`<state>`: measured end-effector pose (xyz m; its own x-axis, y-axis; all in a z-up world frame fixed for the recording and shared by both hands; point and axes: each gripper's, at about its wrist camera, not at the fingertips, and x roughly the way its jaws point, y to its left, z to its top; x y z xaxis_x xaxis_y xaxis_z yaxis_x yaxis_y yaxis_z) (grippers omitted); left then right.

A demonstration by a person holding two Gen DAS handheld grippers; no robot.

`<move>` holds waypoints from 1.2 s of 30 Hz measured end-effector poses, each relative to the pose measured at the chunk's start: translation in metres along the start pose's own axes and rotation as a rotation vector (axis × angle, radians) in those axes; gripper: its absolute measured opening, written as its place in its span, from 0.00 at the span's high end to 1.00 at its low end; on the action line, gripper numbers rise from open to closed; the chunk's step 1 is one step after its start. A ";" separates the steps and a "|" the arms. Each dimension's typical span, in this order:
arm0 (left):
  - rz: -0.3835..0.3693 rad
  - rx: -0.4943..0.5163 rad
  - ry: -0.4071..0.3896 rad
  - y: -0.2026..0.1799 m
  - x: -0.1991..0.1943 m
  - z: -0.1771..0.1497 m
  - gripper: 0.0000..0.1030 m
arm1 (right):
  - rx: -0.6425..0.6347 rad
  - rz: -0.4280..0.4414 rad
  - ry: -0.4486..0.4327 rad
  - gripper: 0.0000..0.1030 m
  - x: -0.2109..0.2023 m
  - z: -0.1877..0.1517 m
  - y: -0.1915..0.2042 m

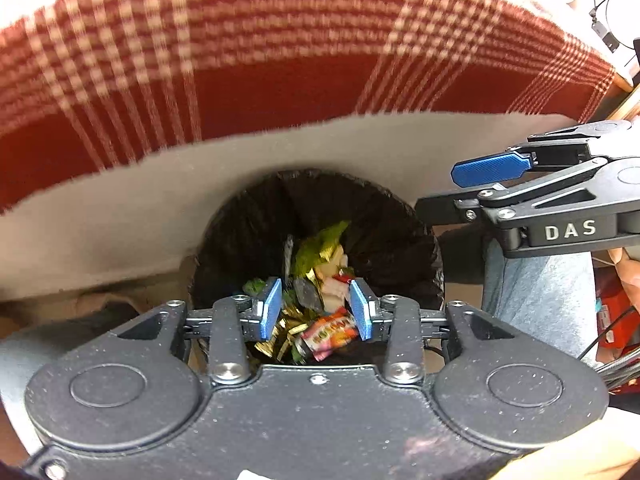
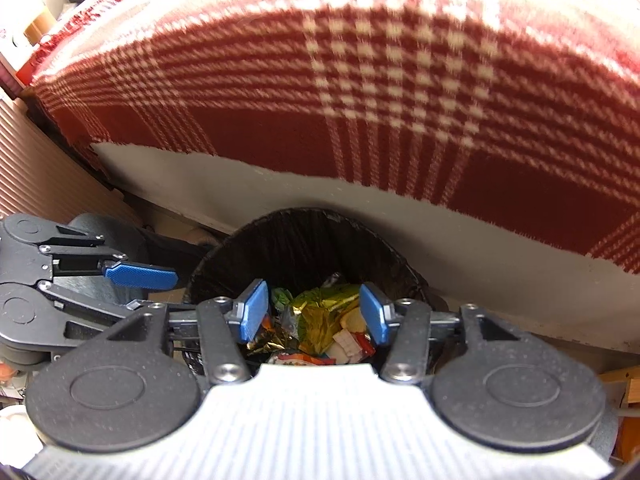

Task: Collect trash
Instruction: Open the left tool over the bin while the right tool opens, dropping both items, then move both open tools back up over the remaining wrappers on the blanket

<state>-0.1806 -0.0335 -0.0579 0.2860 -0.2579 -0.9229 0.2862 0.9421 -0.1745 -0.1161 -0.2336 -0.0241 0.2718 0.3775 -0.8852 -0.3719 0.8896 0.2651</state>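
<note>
A bin with a black liner (image 1: 380, 200) (image 2: 304, 218) stands on the floor against a piece of furniture. Inside lie a green wrapper (image 1: 316, 248), gold foil (image 1: 286, 322) (image 2: 320, 312), a blurred colourful wrapper (image 1: 330, 332) and white scraps (image 2: 348, 340). My left gripper (image 1: 316, 310) points down over the bin's mouth, open, with nothing pressed between its blue pads. My right gripper (image 2: 314, 314) hovers over the same bin, open wider and empty. Each gripper shows in the other's view: the right gripper (image 1: 460, 188) at the right, the left gripper (image 2: 156, 290) at the left.
A red and white checked blanket (image 1: 240, 60) (image 2: 400, 100) hangs over the grey side of the furniture (image 1: 140, 208) behind the bin. A person's jeans leg (image 1: 536, 288) and a hand (image 1: 628, 276) are at the right. A ribbed panel (image 2: 40, 168) stands at the left.
</note>
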 end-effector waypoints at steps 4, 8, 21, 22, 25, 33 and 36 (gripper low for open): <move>0.010 0.041 -0.090 0.001 -0.031 0.011 0.60 | -0.017 0.033 -0.058 0.33 -0.024 0.009 0.001; -0.011 0.073 -0.190 -0.001 -0.066 0.026 0.53 | -0.069 0.119 -0.118 0.24 -0.050 0.020 0.002; -0.001 0.070 -0.448 -0.002 -0.125 0.101 0.29 | -0.094 0.064 -0.457 0.16 -0.129 0.063 -0.014; 0.003 0.064 -0.461 -0.002 -0.125 0.108 0.29 | -0.085 0.041 -0.479 0.16 -0.132 0.067 -0.016; 0.018 0.039 -0.496 -0.003 -0.124 0.136 0.29 | -0.038 -0.036 -0.526 0.16 -0.137 0.080 -0.028; 0.016 -0.024 -0.576 -0.001 -0.098 0.226 0.29 | 0.040 -0.158 -0.623 0.20 -0.152 0.131 -0.068; 0.016 -0.047 -0.571 -0.002 -0.080 0.262 0.30 | 0.055 -0.178 -0.628 0.23 -0.151 0.156 -0.081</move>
<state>0.0355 -0.0708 0.1060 0.7422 -0.3059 -0.5963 0.2408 0.9521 -0.1888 0.0118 -0.3226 0.1478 0.7977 0.2867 -0.5305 -0.2317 0.9579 0.1693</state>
